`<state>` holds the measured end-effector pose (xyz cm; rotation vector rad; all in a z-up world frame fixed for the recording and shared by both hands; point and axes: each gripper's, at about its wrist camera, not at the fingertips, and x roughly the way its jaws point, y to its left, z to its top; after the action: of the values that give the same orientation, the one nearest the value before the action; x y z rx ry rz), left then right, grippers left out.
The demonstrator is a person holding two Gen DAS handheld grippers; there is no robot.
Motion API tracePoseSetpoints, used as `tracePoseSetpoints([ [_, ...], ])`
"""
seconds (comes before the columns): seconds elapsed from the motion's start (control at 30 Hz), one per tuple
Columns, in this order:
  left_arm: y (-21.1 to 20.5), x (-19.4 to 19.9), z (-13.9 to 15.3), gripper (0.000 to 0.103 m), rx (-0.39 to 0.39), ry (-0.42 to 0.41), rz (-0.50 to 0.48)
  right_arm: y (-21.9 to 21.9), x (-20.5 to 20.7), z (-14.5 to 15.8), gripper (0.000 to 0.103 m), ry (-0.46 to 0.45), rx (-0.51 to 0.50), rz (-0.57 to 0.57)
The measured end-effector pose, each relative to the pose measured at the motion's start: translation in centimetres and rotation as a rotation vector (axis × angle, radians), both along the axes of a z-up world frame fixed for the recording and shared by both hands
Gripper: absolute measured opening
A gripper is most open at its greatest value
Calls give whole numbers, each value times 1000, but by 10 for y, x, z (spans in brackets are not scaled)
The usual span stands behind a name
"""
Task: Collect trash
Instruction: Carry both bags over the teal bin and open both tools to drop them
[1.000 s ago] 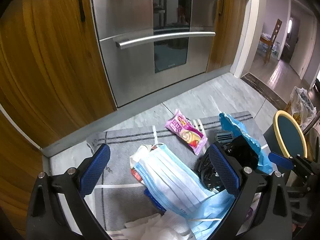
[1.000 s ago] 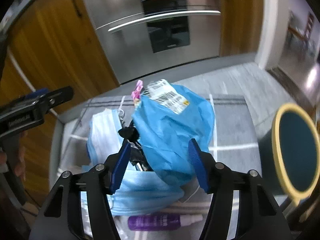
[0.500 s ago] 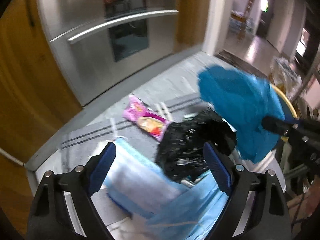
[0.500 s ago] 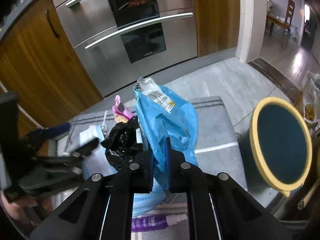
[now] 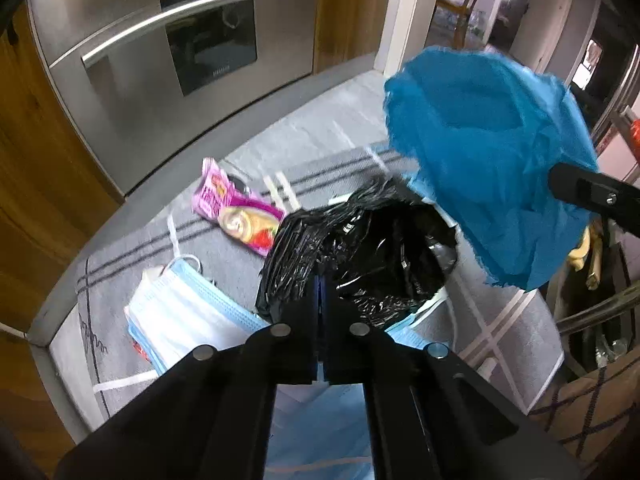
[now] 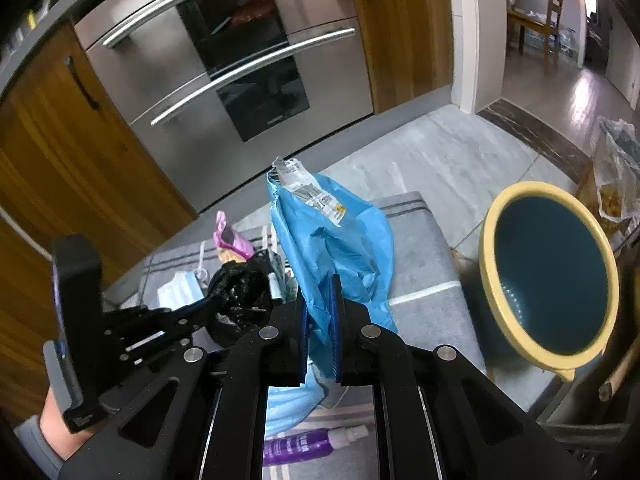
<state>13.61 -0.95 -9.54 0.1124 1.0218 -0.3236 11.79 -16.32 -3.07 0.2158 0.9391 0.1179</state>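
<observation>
Pinching black bag (image 5: 360, 256), left gripper (image 5: 321, 292) clamped

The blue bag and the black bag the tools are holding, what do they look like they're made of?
Blue bag: looks like thin plastic film, a mailer perhaps, matte with soft creases, a torn top edge and a printed label stuck on. Black bag: probably thin glossy plastic, since its many fine crinkles catch bright highlights. The right tool pinches the blue one, the left tool the black one.
</observation>
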Motion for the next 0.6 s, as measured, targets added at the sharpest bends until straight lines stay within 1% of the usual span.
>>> tracePoseSetpoints([
  [0.07,0,-2,10,1,-18,-32,3,-6,0,7,10,-8,22,-17],
  [0.2,-2,-3,26,0,-28,-93,1,-21,-3,25,10,-33,72,-41],
  [0.37,-10,-6,50,0,-52,-160,-8,-41,-9,51,10,-85,98,-48],
  [0.43,-13,-5,56,0,-66,-178,-15,-51,-11,61,10,-104,94,-48],
  [0.53,-26,-7,70,0,-79,-213,-39,-77,-20,78,10,-137,79,-63],
  [0.6,-34,-10,75,0,-89,-233,-62,-99,-25,87,10,-160,39,-90],
])
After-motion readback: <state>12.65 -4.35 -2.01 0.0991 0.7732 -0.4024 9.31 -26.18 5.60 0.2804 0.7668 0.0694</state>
